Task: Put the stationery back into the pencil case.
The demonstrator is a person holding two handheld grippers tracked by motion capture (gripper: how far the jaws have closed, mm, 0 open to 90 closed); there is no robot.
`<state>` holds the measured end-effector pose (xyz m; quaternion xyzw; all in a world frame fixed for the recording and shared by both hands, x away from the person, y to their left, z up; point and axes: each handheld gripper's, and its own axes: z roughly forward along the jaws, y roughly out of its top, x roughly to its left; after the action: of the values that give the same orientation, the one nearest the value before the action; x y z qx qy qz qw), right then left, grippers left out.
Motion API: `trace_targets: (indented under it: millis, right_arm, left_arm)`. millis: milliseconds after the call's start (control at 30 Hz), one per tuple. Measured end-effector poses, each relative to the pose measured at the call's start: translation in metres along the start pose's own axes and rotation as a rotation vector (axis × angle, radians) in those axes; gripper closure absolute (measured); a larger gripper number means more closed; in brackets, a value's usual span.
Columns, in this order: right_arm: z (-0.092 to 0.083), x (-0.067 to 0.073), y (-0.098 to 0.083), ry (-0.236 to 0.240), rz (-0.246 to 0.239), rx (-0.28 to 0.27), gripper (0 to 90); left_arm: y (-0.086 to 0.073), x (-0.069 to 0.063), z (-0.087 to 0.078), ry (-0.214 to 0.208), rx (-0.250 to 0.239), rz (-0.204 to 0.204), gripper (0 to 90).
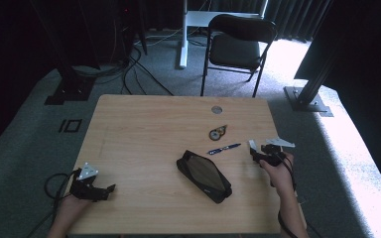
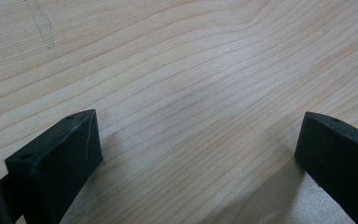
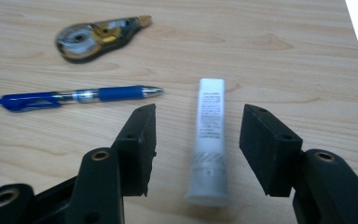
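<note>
A white tube (image 3: 209, 140) lies flat on the wooden table (image 3: 284, 56), and my right gripper (image 3: 199, 112) stands open around it, with a gap between the tube and each jaw. In the high view this gripper (image 1: 256, 151) is near the table's right edge, the tube (image 1: 252, 145) at its tips. A blue pen (image 3: 79, 96) (image 1: 224, 148) and a correction tape roller (image 3: 98, 35) (image 1: 218, 132) lie just beyond. A black pencil case (image 1: 203, 176) sits at the middle. My left gripper (image 1: 110, 190) rests open at the front left, jaws wide over bare wood (image 2: 198, 140).
A small grey round disc (image 1: 217, 109) sits near the table's far edge. Beyond the table stand a black folding chair (image 1: 238, 42) and a white desk leg (image 1: 183, 34). Cables (image 1: 129, 69) run over the carpet at the far left.
</note>
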<state>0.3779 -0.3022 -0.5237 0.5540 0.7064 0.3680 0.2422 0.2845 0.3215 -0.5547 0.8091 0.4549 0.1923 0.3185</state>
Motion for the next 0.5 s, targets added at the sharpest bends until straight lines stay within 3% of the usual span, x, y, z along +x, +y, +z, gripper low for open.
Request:
trace_targets:
  millis: [500]
  right_arm:
    - [0.031,-0.009,0.003,-0.046,0.016,0.089,51.4]
  left_arm:
    - [0.0,0.0,0.0,0.0,0.0,0.0,0.6]
